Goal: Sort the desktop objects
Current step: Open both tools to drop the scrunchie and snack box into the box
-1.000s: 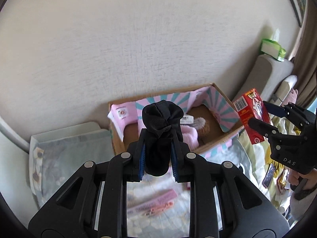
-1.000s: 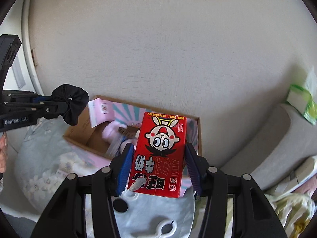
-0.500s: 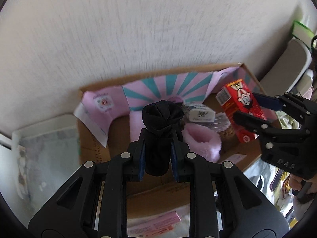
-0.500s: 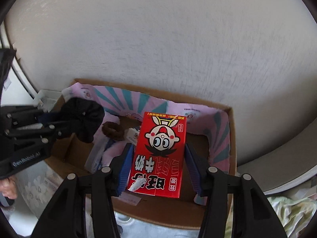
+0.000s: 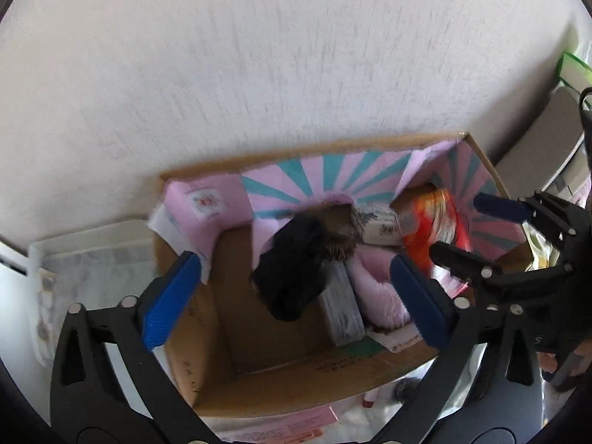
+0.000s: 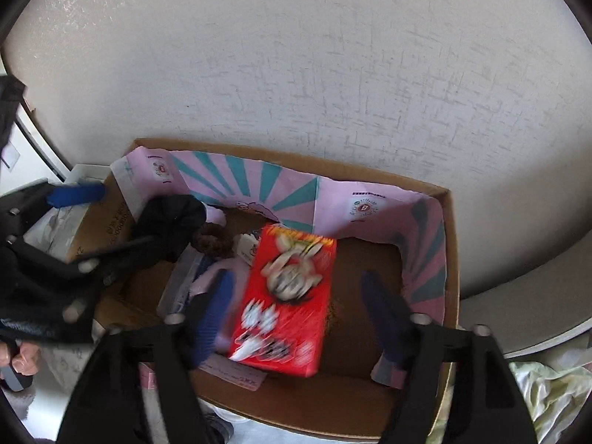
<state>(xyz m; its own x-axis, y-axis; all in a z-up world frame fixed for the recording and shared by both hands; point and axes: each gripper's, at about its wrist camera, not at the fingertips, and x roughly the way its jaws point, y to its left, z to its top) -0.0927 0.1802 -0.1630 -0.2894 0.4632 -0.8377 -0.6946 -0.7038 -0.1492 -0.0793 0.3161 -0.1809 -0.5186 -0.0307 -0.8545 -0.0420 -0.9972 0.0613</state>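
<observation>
Above the cardboard box [image 5: 207,333], left tongs [image 5: 292,296] gape wide; the black scrunchie [image 5: 296,270] sits blurred inside. Right tongs [image 6: 299,314] also spread, red carton [image 6: 288,303] blurred between them. Best lift both straight up, clear of the walls.

Across the top of both views we see a pale textured wall [image 6: 296,55]. In the left wrist view, at the far right edge, we make out a green-wrapped package [image 5: 573,68] resting on top of a grey padded furniture piece [image 5: 532,148]. At the left of that view lies a white tray-like container [image 5: 85,255] with a patterned sheet inside. In the lower right corner of the right wrist view we see crumpled pale green fabric [image 6: 547,392].
</observation>
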